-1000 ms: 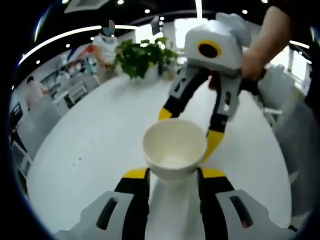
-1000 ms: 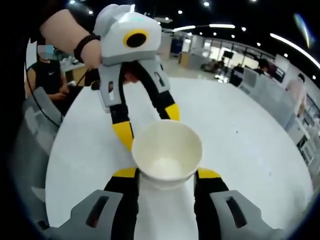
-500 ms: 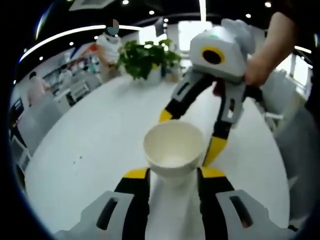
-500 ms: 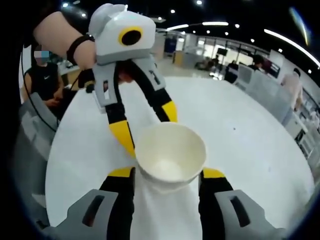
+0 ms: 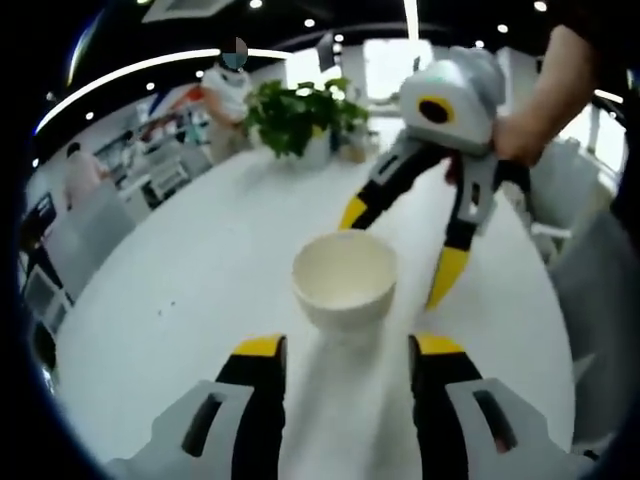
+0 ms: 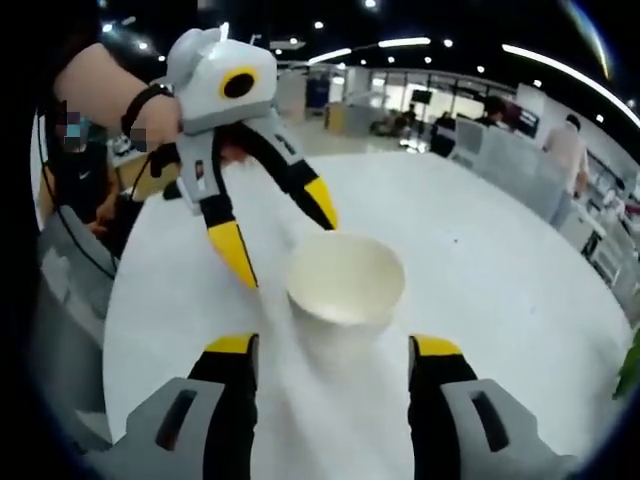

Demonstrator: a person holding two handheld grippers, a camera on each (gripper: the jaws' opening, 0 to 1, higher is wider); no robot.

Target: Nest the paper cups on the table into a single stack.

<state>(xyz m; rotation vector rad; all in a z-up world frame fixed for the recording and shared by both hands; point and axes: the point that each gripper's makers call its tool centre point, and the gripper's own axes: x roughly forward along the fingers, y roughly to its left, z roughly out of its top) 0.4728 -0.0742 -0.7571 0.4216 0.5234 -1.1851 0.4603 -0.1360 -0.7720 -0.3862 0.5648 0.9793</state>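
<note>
A bright open office with ceiling lights surrounds the round white table (image 5: 180, 290), a potted plant (image 5: 300, 115) at its far edge. The paper cup stack (image 5: 345, 285) stands upright mid-table; how many cups are nested is hidden, and no writing shows. The left gripper (image 5: 345, 350) and right gripper (image 6: 330, 350) are both released, jaws apart clear of the stack.

Left gripper view and right gripper view face each other, angled down, close over the round white table (image 5: 180, 290); both share the white paper cup (image 5: 345, 283), slightly toward 12 o'clock of centre.

White cup (image 5: 345, 285), yellow-tipped tools (image 5: 345, 352)
</note>
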